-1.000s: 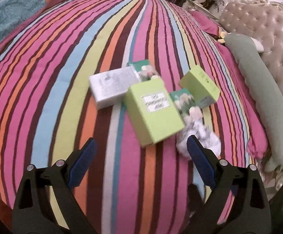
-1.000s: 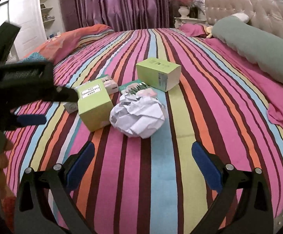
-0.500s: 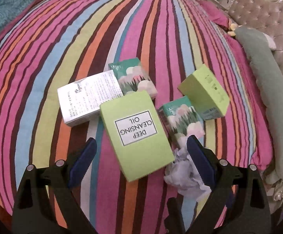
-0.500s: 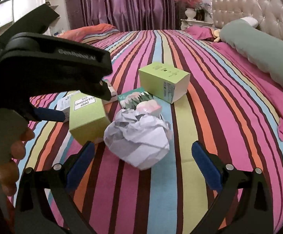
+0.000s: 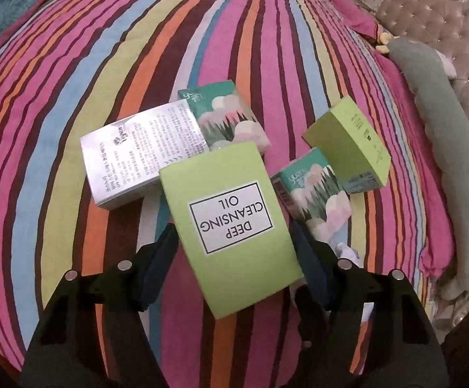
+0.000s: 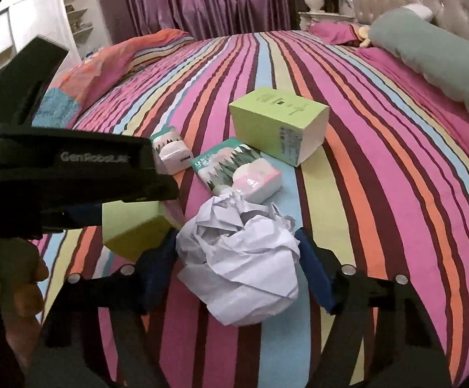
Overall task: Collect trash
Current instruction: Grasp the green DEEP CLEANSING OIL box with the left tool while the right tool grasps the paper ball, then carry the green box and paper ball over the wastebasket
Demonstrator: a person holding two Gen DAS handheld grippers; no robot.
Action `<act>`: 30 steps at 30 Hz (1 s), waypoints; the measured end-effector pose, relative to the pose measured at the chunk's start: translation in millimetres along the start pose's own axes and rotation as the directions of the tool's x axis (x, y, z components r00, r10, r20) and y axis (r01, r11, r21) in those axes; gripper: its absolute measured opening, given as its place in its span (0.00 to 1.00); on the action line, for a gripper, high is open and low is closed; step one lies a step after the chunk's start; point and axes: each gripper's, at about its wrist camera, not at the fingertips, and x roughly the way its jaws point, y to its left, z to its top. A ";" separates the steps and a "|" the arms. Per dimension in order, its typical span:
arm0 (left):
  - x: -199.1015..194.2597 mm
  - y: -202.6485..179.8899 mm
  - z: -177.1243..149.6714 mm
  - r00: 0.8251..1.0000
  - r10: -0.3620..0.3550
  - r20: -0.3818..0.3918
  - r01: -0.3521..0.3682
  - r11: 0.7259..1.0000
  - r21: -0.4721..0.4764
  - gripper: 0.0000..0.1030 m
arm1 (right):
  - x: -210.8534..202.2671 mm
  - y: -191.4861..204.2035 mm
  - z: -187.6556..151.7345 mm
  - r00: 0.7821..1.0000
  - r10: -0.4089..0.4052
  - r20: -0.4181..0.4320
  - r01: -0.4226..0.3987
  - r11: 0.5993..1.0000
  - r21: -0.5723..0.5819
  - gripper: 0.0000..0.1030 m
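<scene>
Trash lies on the striped bed. In the left wrist view, my left gripper (image 5: 234, 252) is open with its jaws on either side of the lime "Deep Cleansing Oil" box (image 5: 231, 216). Around it lie a silver box (image 5: 140, 155), two teal tissue packs (image 5: 228, 119) (image 5: 315, 194) and a second lime box (image 5: 351, 142). In the right wrist view, my right gripper (image 6: 237, 265) is open around the crumpled white paper ball (image 6: 244, 258). The left gripper's body (image 6: 72, 168) covers most of the lime box (image 6: 134, 226) there.
The striped bedspread (image 5: 72, 80) covers the bed. A green bolster (image 5: 444, 161) and tufted headboard (image 5: 444, 32) lie to the right. In the right wrist view stand purple curtains (image 6: 202, 0), a white shelf unit (image 6: 40, 26) and an orange pillow (image 6: 111, 61).
Both grippers have moved forward and down. The lime oil box now sits between the left jaws and the paper ball between the right jaws. Both jaw gaps have narrowed.
</scene>
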 end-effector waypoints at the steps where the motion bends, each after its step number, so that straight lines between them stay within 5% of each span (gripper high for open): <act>1: -3.1 1.6 -2.3 1.000 -0.007 0.006 0.007 1.000 0.000 0.66 | -4.3 -1.6 -2.1 1.000 0.002 0.006 -0.002 1.000 0.016 0.66; 17: -89.9 52.9 -83.2 0.979 -0.019 0.201 -0.002 0.995 0.102 0.65 | -67.0 -22.6 -36.7 0.999 0.005 0.034 -0.012 0.977 0.212 0.66; 30: -145.5 122.0 -173.4 0.972 -0.042 0.231 0.015 0.993 0.119 0.65 | -116.5 -9.6 -80.2 0.998 0.039 0.055 -0.052 0.962 0.267 0.66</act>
